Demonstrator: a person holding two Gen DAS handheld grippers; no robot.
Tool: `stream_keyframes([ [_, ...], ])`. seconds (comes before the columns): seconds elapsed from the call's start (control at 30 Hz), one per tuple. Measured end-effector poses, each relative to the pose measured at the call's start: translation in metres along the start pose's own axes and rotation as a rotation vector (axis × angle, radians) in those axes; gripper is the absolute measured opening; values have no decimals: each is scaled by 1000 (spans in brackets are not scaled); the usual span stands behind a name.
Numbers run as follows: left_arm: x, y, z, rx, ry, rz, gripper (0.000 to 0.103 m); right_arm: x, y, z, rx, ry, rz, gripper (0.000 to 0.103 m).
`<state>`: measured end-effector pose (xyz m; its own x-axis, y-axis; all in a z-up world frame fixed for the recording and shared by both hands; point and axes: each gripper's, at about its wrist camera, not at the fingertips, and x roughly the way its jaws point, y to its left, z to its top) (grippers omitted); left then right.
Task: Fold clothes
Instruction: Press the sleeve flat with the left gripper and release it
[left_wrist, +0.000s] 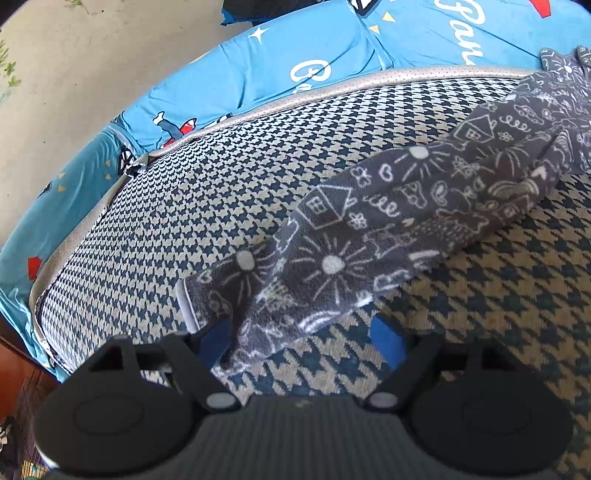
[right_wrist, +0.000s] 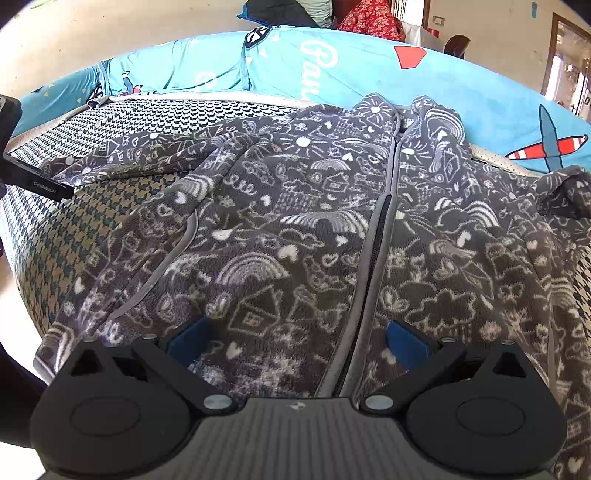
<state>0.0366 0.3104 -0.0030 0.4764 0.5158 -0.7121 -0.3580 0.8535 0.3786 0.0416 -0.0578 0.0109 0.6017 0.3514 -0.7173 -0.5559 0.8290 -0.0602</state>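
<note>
A dark grey fleece jacket (right_wrist: 295, 229) with white doodle print lies front up on a houndstooth cushion (right_wrist: 92, 221), its zip (right_wrist: 380, 229) running down the middle. My right gripper (right_wrist: 297, 343) hovers open over the hem, blue pads (right_wrist: 188, 343) wide apart on either side of the zip. One sleeve (left_wrist: 369, 221) stretches out to the side, with its cuff end (left_wrist: 258, 314) lying between the fingers of my open left gripper (left_wrist: 301, 341), close to the left pad (left_wrist: 216, 341). In the right wrist view, the left gripper's body (right_wrist: 33, 177) shows at the far left edge.
The cushion (left_wrist: 166, 203) rests on a bed covered by a bright blue cartoon-print sheet (left_wrist: 258, 74). Pale floor (left_wrist: 74, 55) lies beyond the bed. A red floral cloth (right_wrist: 369, 16) and a doorway (right_wrist: 565, 55) are at the back right.
</note>
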Motion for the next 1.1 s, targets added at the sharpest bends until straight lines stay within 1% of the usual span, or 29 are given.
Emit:
stream_keyframes([
  [0.1, 4, 1, 1, -9, -16, -10, 81, 0, 0, 0, 2, 0, 1, 103],
  [0.2, 6, 5, 3, -28, -17, -35, 73, 0, 0, 0, 1, -2, 0, 103],
  [0.3, 5, 4, 4, -14, -31, -49, 62, 1, 0, 0, 2, -1, 0, 103],
  [0.37, 3, 2, 4, -11, -34, -65, 48, 1, 0, 0, 1, -1, -2, 103],
  [0.43, 3, 4, 5, -28, -26, -91, 40, 1, 1, 0, 0, -1, -4, 103],
  [0.5, 1, 6, 5, -50, -16, -111, 36, 1, 0, 0, 0, -1, -3, 103],
  [0.57, 0, 6, 4, -54, -11, -122, 29, 1, 1, 0, 0, -1, -4, 103],
  [0.67, -2, 6, 2, -55, -6, -133, 26, 1, 1, 0, -1, -2, -5, 103],
  [0.77, -5, 5, 1, -56, -4, -128, 26, 1, 1, 0, -1, -1, -4, 103],
  [0.9, -9, -6, -1, 7, -22, -97, 26, 1, 0, 0, -1, -1, -4, 103],
  [1.0, -5, -11, 1, 23, -27, -77, 27, 1, 0, 0, -1, -3, -3, 103],
  [1.1, -3, -13, 5, 17, -19, -92, 17, 1, 1, 0, -1, -4, -3, 103],
])
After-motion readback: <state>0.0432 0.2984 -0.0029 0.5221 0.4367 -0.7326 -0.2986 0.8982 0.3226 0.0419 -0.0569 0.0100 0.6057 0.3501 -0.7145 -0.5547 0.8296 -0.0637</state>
